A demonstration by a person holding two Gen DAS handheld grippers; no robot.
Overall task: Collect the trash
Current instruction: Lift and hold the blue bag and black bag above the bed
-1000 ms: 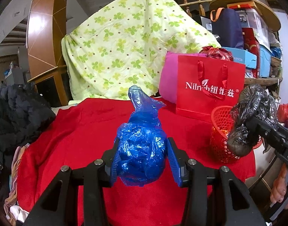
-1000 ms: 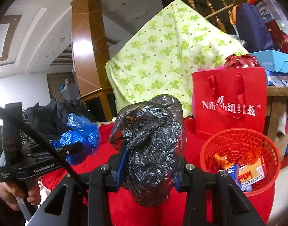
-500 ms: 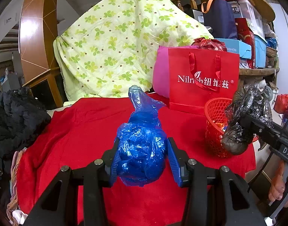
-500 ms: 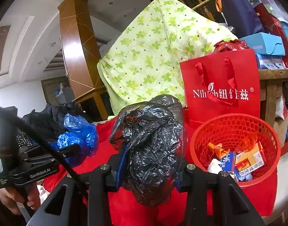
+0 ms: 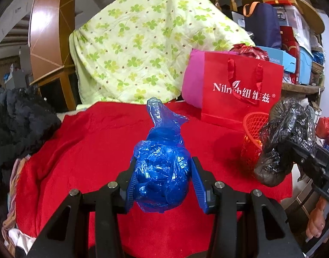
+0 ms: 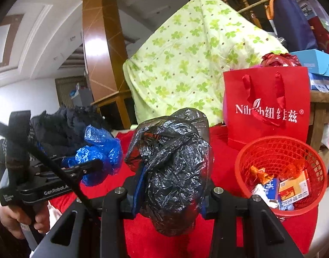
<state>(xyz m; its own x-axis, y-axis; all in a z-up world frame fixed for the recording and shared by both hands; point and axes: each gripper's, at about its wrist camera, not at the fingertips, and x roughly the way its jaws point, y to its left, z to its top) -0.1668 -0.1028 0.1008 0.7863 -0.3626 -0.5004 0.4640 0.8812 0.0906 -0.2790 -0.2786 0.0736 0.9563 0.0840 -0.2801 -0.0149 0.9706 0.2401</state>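
- While both wads are held and the basket has room, I judge the step in hand is carrying trash over for the drop.
- I have the black bag (image 6: 171,172) pinched between the pads of my right gripper (image 6: 171,193), held above the red cloth (image 6: 220,150) just left of the red basket (image 6: 315,195).
- Next I would need to swing it over the rim before letting go.
- My left gripper (image 5: 162,185) is clamped on the blue bag (image 5: 162,167), farther from the basket.
- Wrappers and cartons already lie inside; a red gift bag (image 6: 265,107) stands behind.
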